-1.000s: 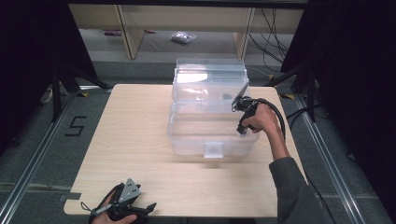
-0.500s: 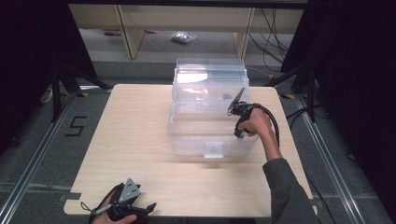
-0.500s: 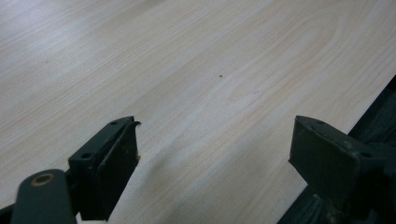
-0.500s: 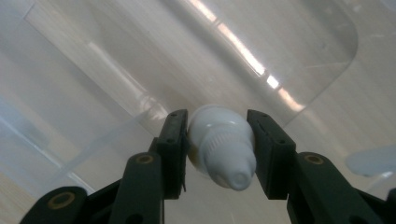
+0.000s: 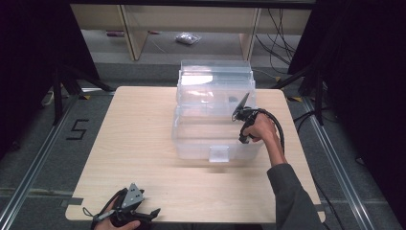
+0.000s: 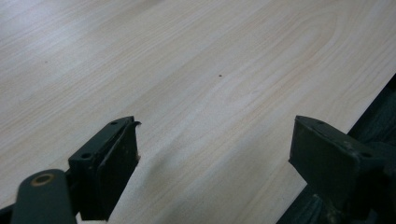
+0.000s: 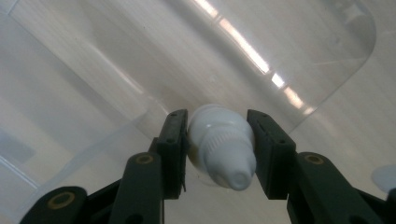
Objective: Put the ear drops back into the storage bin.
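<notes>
A clear plastic storage box (image 5: 191,143) stands open on the far middle of the wooden table (image 5: 139,139). My right gripper (image 5: 236,116) reaches into it from the right side. In the right gripper view its two black jaws press on a small white bottle with a ribbed cap (image 7: 219,135), so my right gripper (image 7: 217,157) is shut on it above the box's clear floor. My left gripper (image 5: 149,214) rests at the table's front edge. In the left gripper view, my left gripper (image 6: 215,154) has its jaws wide apart over bare wood, with nothing between them.
The box's raised clear lid (image 5: 215,72) stands at its far side. A white latch (image 5: 219,154) is on the box's near wall. Beyond the table are wooden shelf legs (image 5: 129,33), a small bag (image 5: 187,38) on the floor and cables (image 5: 282,38).
My right hand has sunk a little and shifted slightly left over the box, still gripping the bottle. The left gripper has stayed where it was.
</notes>
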{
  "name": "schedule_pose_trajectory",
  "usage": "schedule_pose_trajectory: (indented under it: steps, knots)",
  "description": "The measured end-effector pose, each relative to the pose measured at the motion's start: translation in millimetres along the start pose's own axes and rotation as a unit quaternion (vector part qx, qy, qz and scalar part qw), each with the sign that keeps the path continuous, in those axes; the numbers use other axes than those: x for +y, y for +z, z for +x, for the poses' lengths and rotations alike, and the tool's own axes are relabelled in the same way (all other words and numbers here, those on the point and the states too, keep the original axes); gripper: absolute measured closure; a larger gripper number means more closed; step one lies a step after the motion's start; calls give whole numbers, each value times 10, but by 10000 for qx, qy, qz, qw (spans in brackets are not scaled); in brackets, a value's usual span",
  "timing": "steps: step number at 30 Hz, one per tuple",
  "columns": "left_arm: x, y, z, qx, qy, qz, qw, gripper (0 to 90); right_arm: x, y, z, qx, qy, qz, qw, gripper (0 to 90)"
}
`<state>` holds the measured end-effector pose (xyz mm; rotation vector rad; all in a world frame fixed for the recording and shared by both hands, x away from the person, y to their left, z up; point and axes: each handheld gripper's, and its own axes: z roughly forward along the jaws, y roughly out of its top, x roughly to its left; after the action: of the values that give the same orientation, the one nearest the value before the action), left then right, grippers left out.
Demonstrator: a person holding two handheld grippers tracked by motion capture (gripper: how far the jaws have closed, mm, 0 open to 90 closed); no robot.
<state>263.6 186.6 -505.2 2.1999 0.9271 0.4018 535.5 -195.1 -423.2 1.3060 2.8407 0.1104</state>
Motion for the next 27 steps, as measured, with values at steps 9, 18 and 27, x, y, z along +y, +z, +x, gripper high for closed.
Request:
schedule_pose_trajectory:
  steps: [9,18,27]
  knots:
    - [-1,8,-15,-54,-79,-68,9999,148,-5,50,-20,89,-33,-8,10000,602]
    - [-1,2,-2,-8,-3,4,10000,148,-53,135,-63,23,-104,-59,9999,602]
    - [0,-1,7,4,35,52,10000,148,-51,92,-34,54,16,-127,9999,483]
